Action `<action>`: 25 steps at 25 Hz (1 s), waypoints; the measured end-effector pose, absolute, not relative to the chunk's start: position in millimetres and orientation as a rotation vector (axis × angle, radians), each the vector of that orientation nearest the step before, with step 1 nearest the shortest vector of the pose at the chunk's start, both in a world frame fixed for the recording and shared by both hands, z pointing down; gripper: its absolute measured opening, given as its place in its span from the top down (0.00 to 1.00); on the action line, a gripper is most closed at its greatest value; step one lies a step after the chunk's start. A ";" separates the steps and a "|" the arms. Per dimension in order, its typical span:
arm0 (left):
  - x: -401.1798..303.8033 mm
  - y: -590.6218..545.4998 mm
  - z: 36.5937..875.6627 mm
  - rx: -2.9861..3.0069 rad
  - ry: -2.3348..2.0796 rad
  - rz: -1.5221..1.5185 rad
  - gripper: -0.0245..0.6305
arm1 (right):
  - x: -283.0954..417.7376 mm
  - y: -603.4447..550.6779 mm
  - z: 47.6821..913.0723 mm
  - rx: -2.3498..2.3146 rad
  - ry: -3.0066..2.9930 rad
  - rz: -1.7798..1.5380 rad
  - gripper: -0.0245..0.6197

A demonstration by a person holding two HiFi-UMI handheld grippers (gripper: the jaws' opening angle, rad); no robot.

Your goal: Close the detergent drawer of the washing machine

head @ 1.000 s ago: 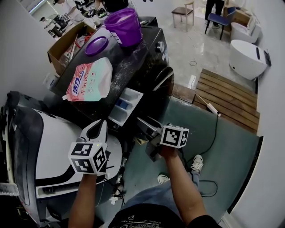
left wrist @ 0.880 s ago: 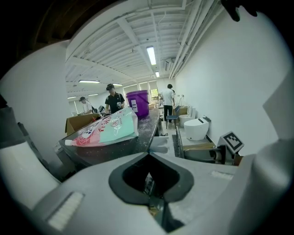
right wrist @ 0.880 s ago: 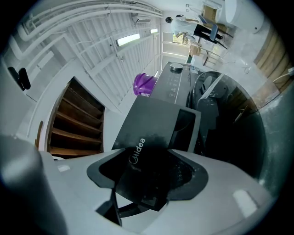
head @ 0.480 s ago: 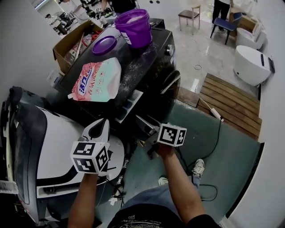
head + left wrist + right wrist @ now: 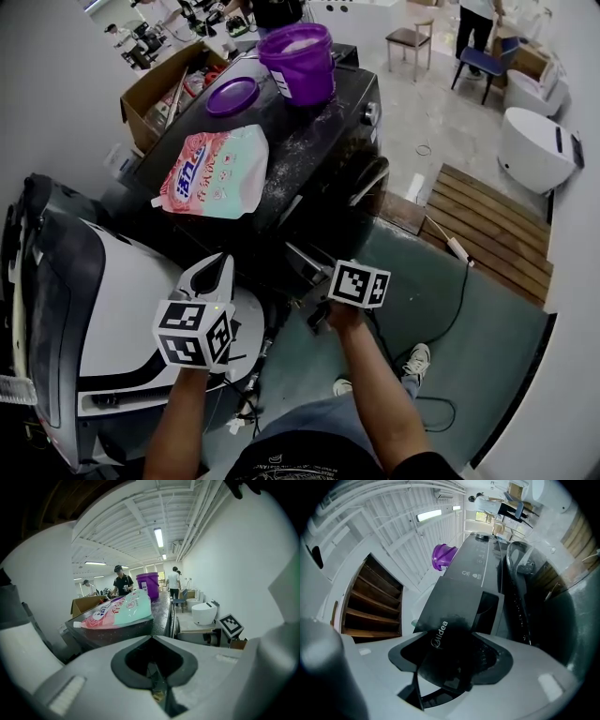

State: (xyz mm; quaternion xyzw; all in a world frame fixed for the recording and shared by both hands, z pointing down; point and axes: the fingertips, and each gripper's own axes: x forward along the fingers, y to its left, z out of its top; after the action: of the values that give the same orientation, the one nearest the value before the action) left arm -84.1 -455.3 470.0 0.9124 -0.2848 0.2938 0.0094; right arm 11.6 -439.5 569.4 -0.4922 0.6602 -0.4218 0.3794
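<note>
white compartments of the drawer (image 5: pixel 449 613), laid open in the head view a second ago, are now all but swallowed. only a thin pale sliver is left along the front edge of the washer (image 5: pixel 314 141). the drawer has been pushed in by the right gripper (image 5: pixel 300 264), which has been carried toward the machine with it. the closing is judged nearly done. a last short press may still be needed before the face is seated flush, and that cannot be confirmed from these views.

the drawer is found at the near end of the washer's top front edge, below and to the right of the pouch (image 5: pixel 214 173). its dark branded face is turned right and near, toward the right gripper. its long axis is judged to run level, from that face leftward into the washer's body, along the line of the push.

the right gripper's jaws are held partly apart, with the near corner of the drawer's face set against them; no clamping is seen. the left gripper (image 5: pixel 221 262) is closed on nothing and is held to the left, clear of the drawer.
</note>
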 end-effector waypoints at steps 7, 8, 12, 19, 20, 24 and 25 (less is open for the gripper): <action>-96.0 -460.7 467.1 2.835 -0.931 0.920 0.96 | 7.6 -450.3 567.7 -1.262 1.687 -1.091 0.53; -97.1 -460.9 466.1 2.834 -0.936 0.920 0.96 | 7.8 -450.6 568.3 -1.263 1.688 -1.092 0.53; -101.1 -460.6 461.4 2.833 -0.960 0.916 0.96 | 8.8 -450.4 570.5 -1.286 1.712 -1.097 0.52; -98.4 -455.2 450.0 2.823 -0.981 0.882 0.96 | 13.5 -434.9 565.1 -1.376 1.782 -1.118 0.53; -97.3 -453.2 448.4 2.822 -0.983 0.874 0.96 | 15.4 -430.4 562.9 -1.391 1.794 -1.118 0.53; -88.7 -443.6 441.3 2.814 -0.988 0.832 0.96 | 31.2 -412.6 546.5 -1.459 1.857 -1.092 0.53; -86.4 -440.7 439.3 2.811 -0.988 0.820 0.96 | 35.3 -408.4 542.0 -1.476 1.876 -1.082 0.53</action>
State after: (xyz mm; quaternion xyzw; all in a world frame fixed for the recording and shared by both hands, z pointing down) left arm -86.4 -440.7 439.3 0.9093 -0.3197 0.2652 0.0256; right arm 35.3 -408.4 542.0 -0.5441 0.6916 -0.3991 0.2576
